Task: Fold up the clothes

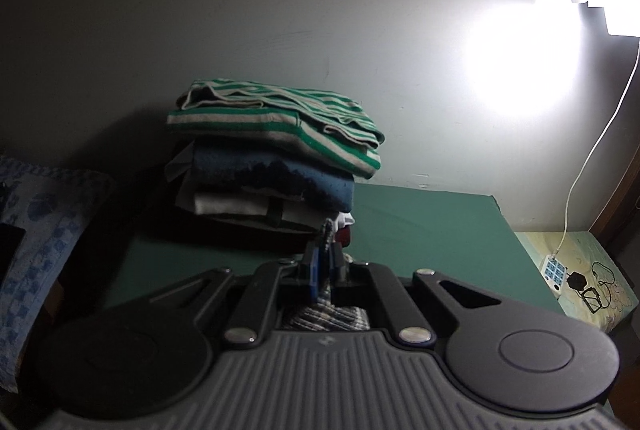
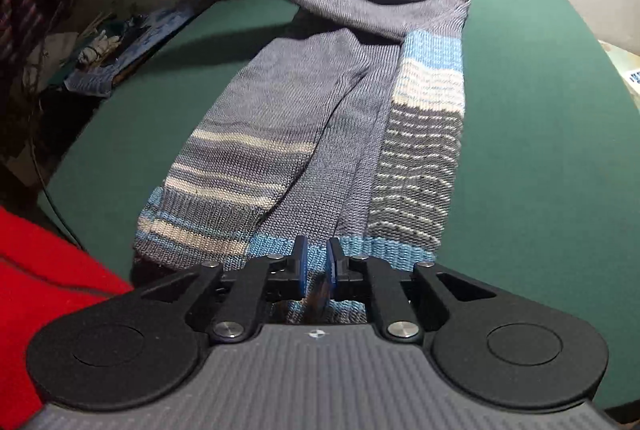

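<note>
Holding the sweater by two spots right now. My right tool has its jaws nearly together, pinching the blue hem right at the near edge, and the rest of the knit stretches away from it across the green surface. My left tool is clamped tight on a bit of the same striped knit, lifting a sleeve off the surface on the far left. Folded stack sits further back by the wall, well apart.
</note>
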A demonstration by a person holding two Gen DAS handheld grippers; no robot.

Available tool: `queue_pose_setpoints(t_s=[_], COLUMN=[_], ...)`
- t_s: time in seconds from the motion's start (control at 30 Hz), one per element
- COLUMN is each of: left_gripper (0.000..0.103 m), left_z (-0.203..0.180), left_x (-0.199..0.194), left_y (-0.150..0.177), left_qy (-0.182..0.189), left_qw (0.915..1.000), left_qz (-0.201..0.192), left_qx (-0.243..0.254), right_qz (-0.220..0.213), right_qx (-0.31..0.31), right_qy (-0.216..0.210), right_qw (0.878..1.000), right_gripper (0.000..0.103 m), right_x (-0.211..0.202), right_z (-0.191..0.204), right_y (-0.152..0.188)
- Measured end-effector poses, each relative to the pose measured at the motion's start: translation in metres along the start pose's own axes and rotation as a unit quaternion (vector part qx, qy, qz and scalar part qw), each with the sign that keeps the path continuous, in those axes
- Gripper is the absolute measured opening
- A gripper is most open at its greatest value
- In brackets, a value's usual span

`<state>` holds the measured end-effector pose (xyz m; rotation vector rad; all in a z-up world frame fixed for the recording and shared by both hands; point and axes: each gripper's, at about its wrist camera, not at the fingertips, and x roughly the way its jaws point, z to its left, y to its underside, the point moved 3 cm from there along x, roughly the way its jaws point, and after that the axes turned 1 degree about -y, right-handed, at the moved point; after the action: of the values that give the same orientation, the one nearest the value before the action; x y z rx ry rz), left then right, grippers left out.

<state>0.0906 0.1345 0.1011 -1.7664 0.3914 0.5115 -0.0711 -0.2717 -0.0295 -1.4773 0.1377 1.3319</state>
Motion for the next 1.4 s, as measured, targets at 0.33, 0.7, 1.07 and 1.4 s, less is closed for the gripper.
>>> queue_pose_setpoints(t_s=[0.33, 0.7, 1.07, 1.4], left_gripper=[0.001, 0.001, 0.001, 0.001], left_z=[0.002, 0.011, 0.015, 0.006], left_x=[0.0, -0.019, -0.03, -0.039], left_y=[0.003, -0.003, 0.024, 0.04], left_qy=[-0.007, -0.01, -0.022, -0.059], left_qw=[0.9999, 0.9992, 0.9991, 0.9973], left_qz=[-0.008, -0.027, -0.021, -0.017], left_qx=[-0.007, -0.026, -0.029, -0.039], right_qz=[0.033, 0.047, -0.075, -0.105], right_qx=[-0.062, -0.067, -0.028, -0.054], right_qy=[0.038, 0.008, 0.0, 0.079], right_qw=[0.997, 0.997, 0.997, 0.99], right_gripper=[0.03, 0.009, 0.03, 0.02], right_x=[0.007, 0.006, 0.004, 0.132], right_z=[0.008, 0.01, -0.036, -0.114], right_y=[0.015, 0.007, -0.106, -0.222])
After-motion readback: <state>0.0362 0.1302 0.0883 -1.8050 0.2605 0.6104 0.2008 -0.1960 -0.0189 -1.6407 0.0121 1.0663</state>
